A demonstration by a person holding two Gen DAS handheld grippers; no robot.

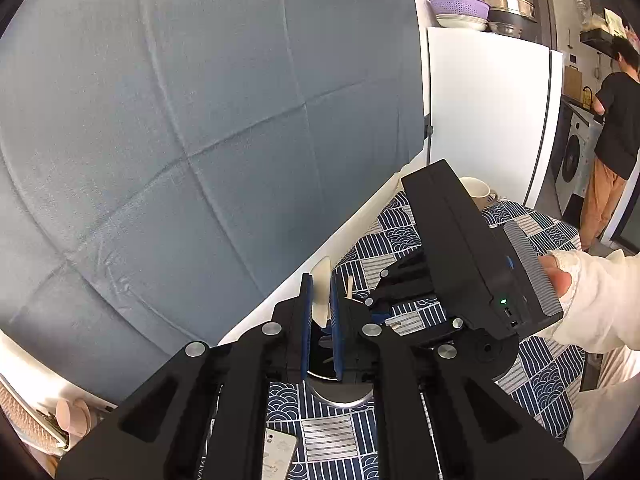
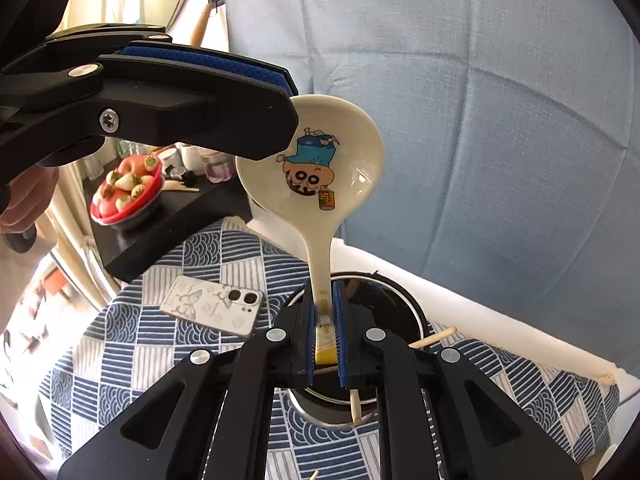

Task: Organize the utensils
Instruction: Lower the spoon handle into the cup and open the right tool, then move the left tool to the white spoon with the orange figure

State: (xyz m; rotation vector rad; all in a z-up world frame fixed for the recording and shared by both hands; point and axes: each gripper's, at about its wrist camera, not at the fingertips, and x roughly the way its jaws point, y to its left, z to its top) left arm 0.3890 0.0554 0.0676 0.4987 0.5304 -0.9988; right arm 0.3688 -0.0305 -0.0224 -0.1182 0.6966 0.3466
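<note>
A cream ceramic spoon (image 2: 316, 168) with a cartoon print stands nearly upright, bowl up. My right gripper (image 2: 324, 292) is shut on its handle. My left gripper (image 2: 290, 88) comes in from the upper left and is shut on the rim of the spoon's bowl. In the left wrist view the bowl (image 1: 322, 292) shows edge-on between the blue pads of the left gripper (image 1: 321, 280). Directly under the spoon stands a metal utensil holder (image 2: 416, 312) with a dark inside. Wooden chopsticks (image 2: 434, 338) rest in and against it.
A phone (image 2: 212, 306) in a butterfly case lies on the blue-and-white patterned tablecloth (image 2: 120, 340). A red bowl of fruit (image 2: 128, 192) sits on a black stand at the left. A cream mug (image 1: 476, 192) stands far right. A person (image 1: 616, 120) stands in the background kitchen.
</note>
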